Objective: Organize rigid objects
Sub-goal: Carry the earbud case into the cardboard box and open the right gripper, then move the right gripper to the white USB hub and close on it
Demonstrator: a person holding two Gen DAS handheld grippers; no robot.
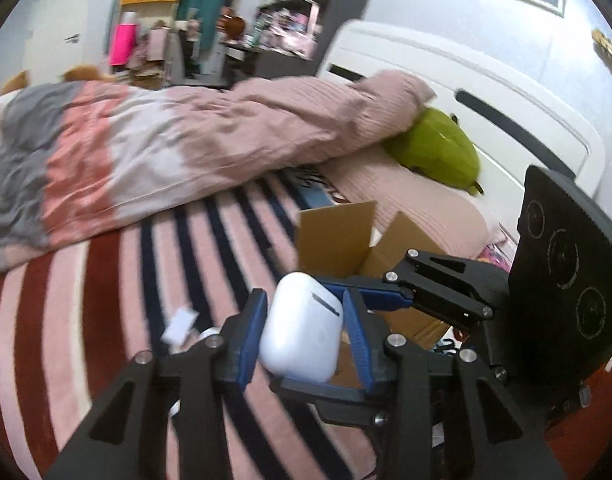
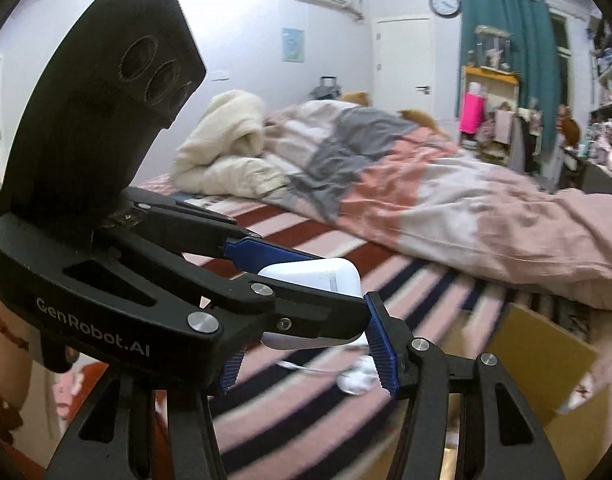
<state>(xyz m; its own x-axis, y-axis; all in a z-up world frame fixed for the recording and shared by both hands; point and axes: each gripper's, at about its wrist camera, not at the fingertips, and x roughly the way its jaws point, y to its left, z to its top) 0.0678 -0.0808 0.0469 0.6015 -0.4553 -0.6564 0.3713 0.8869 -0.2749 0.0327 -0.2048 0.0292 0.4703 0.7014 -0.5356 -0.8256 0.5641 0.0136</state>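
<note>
A white earbud case (image 1: 302, 330) is held between the blue pads of my left gripper (image 1: 306, 334), which is shut on it above the striped bed. In the right wrist view the same case (image 2: 318, 280) shows in the left gripper (image 2: 306, 276), which crosses in front of the camera. My right gripper (image 2: 306, 360) is open and empty, with its fingers on either side of the case; it also shows in the left wrist view (image 1: 390, 300). An open cardboard box (image 1: 346, 236) sits on the bed just beyond the case, and at lower right in the right wrist view (image 2: 538, 364).
A pink and grey duvet (image 1: 146, 140) lies bunched across the bed. A green plush (image 1: 438, 148) rests by the white headboard (image 1: 486, 92). A white cable and small white item (image 2: 354, 376) lie on the striped blanket (image 1: 106, 280). A cream blanket (image 2: 226, 144) is piled at the far side.
</note>
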